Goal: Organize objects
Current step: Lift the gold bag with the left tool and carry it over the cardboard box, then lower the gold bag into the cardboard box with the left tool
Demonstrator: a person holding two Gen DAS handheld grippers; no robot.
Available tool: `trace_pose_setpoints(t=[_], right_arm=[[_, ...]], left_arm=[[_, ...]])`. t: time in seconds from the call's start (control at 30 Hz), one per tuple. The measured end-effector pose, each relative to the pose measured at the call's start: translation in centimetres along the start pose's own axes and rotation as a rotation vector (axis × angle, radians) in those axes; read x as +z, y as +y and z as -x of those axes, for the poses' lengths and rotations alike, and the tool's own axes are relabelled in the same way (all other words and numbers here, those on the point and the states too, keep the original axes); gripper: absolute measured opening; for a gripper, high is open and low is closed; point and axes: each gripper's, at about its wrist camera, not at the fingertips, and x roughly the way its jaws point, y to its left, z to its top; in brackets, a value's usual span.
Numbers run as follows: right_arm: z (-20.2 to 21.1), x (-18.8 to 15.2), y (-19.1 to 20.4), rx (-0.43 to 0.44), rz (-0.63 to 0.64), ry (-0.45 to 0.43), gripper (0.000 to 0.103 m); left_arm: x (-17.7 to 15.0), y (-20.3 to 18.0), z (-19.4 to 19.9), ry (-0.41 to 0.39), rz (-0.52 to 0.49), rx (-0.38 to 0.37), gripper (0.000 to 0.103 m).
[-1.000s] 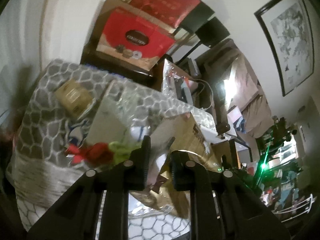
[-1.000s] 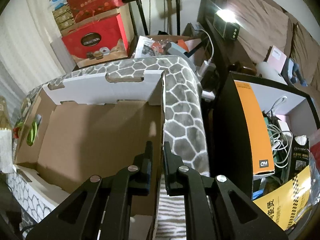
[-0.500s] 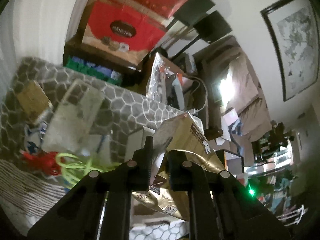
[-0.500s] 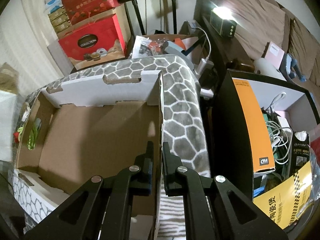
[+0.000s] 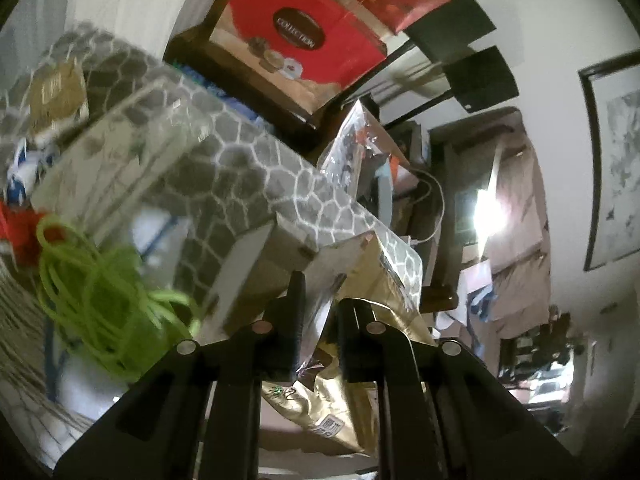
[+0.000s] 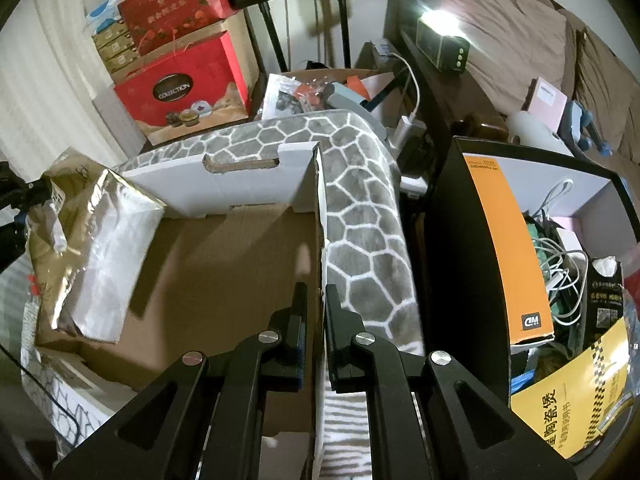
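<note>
Your left tongs (image 5: pixel 318 312) were clamped on the top edge of a gold foil bag (image 5: pixel 360 320), which hung over the left side of the open box (image 6: pixel 224 272). From the right wrist view the bag (image 6: pixel 92 252) showed its silver side and sat above the box floor, at the box's left wall; whether it touched the bottom you could not tell. Your right tongs (image 6: pixel 316 312) were pinched together on the box's right wall, holding its upright edge between the pads. The box rested on a grey blanket (image 6: pixel 360 208) with a honeycomb pattern. Beside the box, in the left view, lay a green cord (image 5: pixel 100 300), blurred. Beyond the blanket stood a red carton (image 6: pixel 180 92), and to the right a black bin (image 6: pixel 460 240) full of cables.
</note>
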Motion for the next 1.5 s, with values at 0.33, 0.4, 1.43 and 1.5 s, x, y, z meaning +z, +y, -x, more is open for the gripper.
trace_pose_setpoints(t=[0.33, 0.4, 1.43, 1.5], right_arm=[[0.0, -0.1, -0.1, 0.012, -0.012, -0.003, 0.008], [0.0, -0.1, -0.1, 0.015, -0.013, -0.002, 0.008], [1.0, 0.0, -1.1, 0.035, -0.067, -0.002, 0.009], [1.1, 0.1, -1.0, 0.033, -0.066, -0.003, 0.009]], left_arm=[[-1.3, -0.9, -1.7, 0.019, -0.03, 0.075, 0.022], [-1.4, -1.0, -1.9, 0.061, -0.063, 0.081, 0.037], [-7.6, -5.0, -2.4, 0.338, -0.656, 0.104, 0.002], [-7.7, -4.9, -2.2, 0.354, -0.684, 0.095, 0.002]])
